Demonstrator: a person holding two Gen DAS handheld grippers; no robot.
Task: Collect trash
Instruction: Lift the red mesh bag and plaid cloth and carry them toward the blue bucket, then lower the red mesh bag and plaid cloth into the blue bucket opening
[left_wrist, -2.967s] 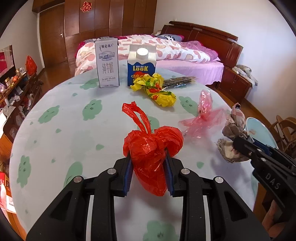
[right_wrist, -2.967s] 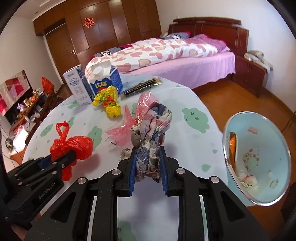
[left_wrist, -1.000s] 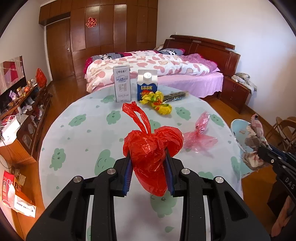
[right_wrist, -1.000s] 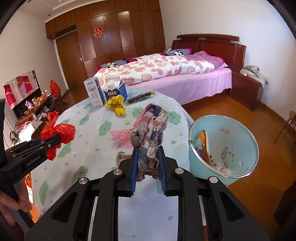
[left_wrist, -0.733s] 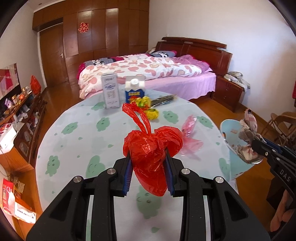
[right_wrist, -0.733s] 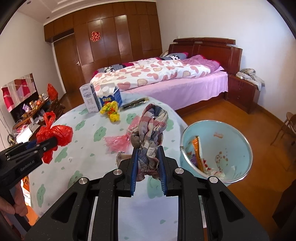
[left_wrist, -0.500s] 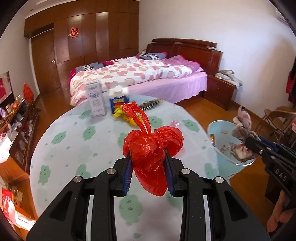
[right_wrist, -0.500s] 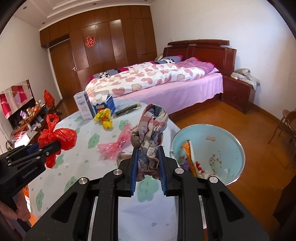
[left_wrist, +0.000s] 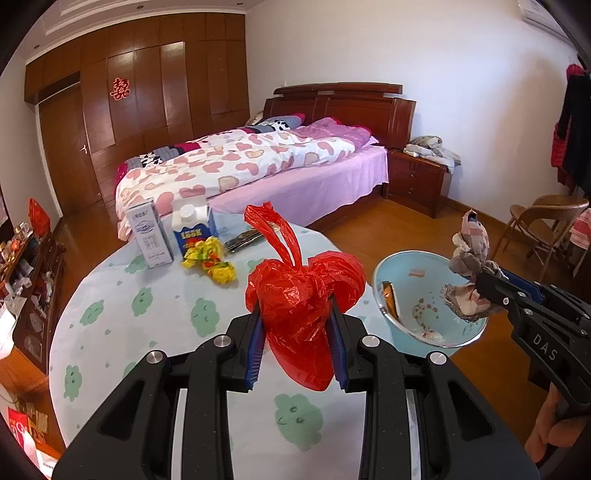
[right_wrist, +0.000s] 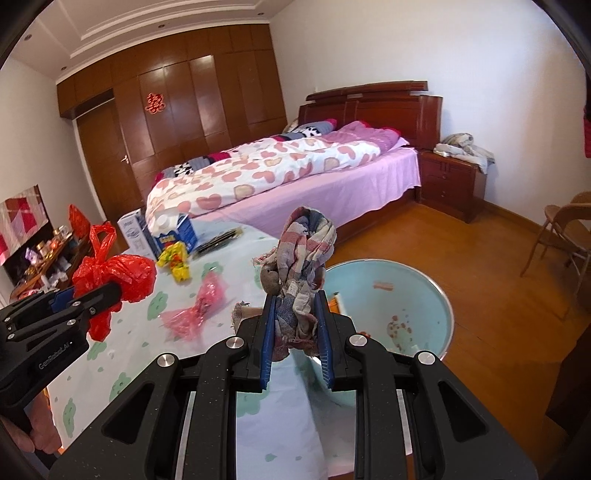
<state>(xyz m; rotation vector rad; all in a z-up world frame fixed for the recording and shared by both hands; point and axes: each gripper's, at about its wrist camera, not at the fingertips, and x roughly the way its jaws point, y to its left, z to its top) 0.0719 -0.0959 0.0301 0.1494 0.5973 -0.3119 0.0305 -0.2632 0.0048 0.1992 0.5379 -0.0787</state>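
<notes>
Trash held in both grippers, close to the bin.

You hold the red bag (left_wrist: 306, 302) tight in the jaws of the left gripper (left_wrist: 297, 343), up over the counter (left_wrist: 155, 295). The right gripper (right_wrist: 295, 334) has its jaws shut on the rag (right_wrist: 301, 273), right by the rim of the blue bin (right_wrist: 424, 295) beside the counter. You look to be on the carry step. Next, bring each one over the bin's mouth and open the jaws to drop it in.

two cartons (left_wrist: 173, 234) at table (left_wrist: 155, 332) far edge, bin (left_wrist: 424, 295) right of table (on floor), bed (left_wrist: 258, 170) behind
</notes>
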